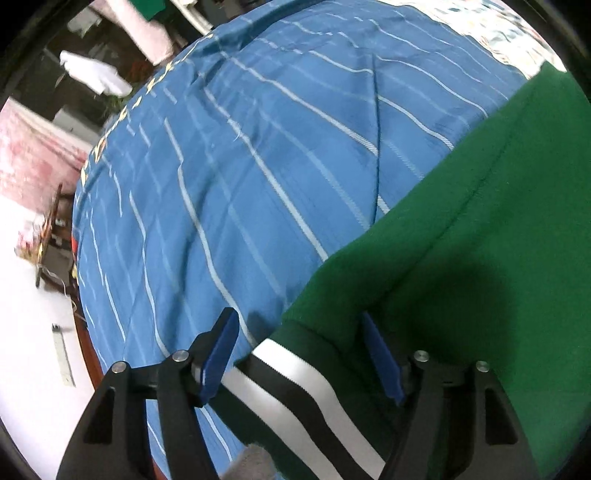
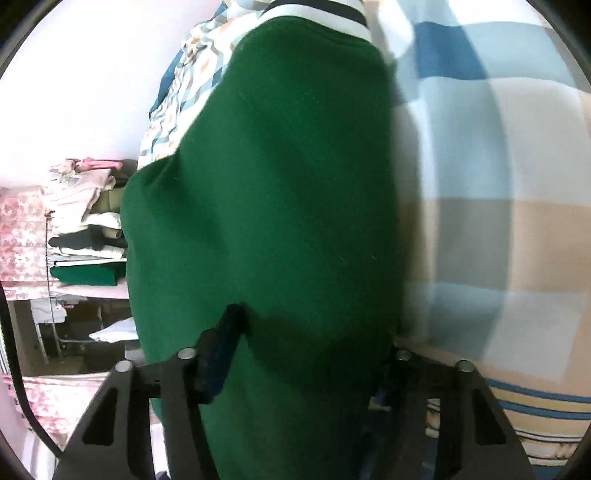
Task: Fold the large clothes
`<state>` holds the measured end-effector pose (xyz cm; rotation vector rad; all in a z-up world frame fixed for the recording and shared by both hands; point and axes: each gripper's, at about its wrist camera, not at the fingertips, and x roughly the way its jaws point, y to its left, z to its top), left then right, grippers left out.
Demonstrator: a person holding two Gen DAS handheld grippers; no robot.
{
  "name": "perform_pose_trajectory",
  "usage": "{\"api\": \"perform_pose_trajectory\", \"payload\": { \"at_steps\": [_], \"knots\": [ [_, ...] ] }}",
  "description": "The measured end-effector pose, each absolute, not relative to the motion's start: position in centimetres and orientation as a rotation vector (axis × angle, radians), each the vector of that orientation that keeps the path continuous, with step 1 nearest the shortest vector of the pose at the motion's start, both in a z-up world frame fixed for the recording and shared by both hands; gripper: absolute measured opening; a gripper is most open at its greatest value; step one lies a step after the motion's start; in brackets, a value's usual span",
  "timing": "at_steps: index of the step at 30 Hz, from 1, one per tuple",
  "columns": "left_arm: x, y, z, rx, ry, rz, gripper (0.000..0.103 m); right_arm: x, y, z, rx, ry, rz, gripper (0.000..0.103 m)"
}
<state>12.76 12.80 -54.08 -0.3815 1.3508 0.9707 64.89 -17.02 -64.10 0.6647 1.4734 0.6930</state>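
A dark green garment (image 1: 480, 229) with a black-and-white striped hem (image 1: 295, 380) lies on a blue striped bed cover (image 1: 240, 166). My left gripper (image 1: 301, 356) is open just above it. The striped hem runs between its blue fingers (image 1: 219, 354), and neither pad presses on it. In the right wrist view the same green garment (image 2: 280, 184) fills the middle and reaches up to its striped band (image 2: 325, 16). My right gripper (image 2: 310, 350) stands with its jaws apart and the cloth in the gap. Its left finger (image 2: 221, 343) shows at the cloth's edge, while cloth hides the right finger.
A checked quilt (image 2: 480, 184) lies right of the garment. Folded clothes are stacked on a rack (image 2: 88, 236) beside the bed. The bed's edge and white floor (image 1: 33, 332) are at the left of the left wrist view. A white cloth (image 1: 92, 74) hangs farther back.
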Motion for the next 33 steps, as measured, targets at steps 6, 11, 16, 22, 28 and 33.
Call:
{"api": "perform_pose_trajectory", "payload": {
  "at_steps": [6,11,16,22,28,33],
  "knots": [
    [13.7,13.4,-54.0,-0.336,1.384,0.909,0.068,62.5,-19.7,-60.8,0.820,1.397,0.644,0.015],
    [15.0,13.7,-53.5,-0.281,1.416,0.786,0.068,56.2,-26.8,-55.5,0.899,1.356,0.510,0.014],
    [16.4,13.6,-53.5,-0.230,1.438,0.642,0.068,45.3,-35.4,-52.1,0.949,1.351,0.277,0.014],
    [17.5,12.0,-53.6,-0.120,1.433,0.544,0.070,30.9,-42.7,-52.3,1.038,1.377,-0.032,0.015],
    [17.0,11.9,-52.4,-0.133,1.415,0.559,0.070,26.2,-45.2,-57.8,0.963,1.494,-0.126,0.026],
    [13.9,12.5,-47.2,-0.288,1.317,0.646,0.070,27.6,-45.0,-57.3,0.831,1.625,-0.050,0.048]
  ]
}}
